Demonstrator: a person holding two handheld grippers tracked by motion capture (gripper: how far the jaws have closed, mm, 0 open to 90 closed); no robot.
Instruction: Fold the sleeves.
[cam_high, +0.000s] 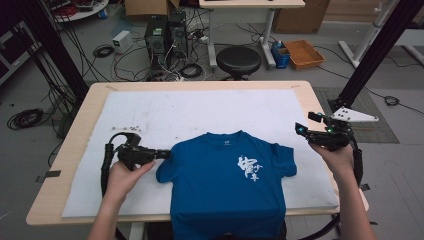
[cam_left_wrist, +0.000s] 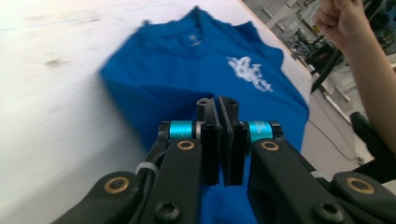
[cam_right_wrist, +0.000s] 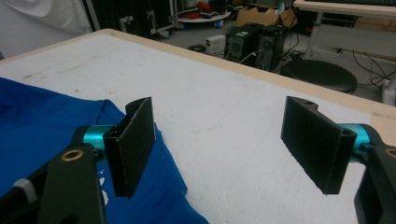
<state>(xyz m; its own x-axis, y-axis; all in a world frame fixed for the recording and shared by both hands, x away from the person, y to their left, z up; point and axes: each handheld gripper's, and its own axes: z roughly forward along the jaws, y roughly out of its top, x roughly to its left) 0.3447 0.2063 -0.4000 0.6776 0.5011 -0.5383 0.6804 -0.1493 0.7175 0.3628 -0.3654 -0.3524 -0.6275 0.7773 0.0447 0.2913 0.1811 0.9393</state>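
Observation:
A blue T-shirt (cam_high: 225, 185) with white print lies front side up on the white mat (cam_high: 200, 110), and its hem hangs over the table's near edge. My left gripper (cam_high: 167, 153) lies low at the shirt's left sleeve. In the left gripper view its jaws (cam_left_wrist: 218, 100) are pressed together with blue cloth (cam_left_wrist: 187, 65) right under and around them, so they look shut on the sleeve edge. My right gripper (cam_high: 305, 122) hovers off the shirt's right sleeve (cam_right_wrist: 46, 121). It stands wide open (cam_right_wrist: 219, 105) with nothing between its pads.
The wooden table (cam_high: 320, 105) rims the mat on all sides. Behind it on the floor stand a black stool (cam_high: 238, 61), computer towers (cam_high: 165, 32), an orange tray (cam_high: 303, 52) and loose cables. Black frame posts (cam_high: 372, 55) rise at both far corners.

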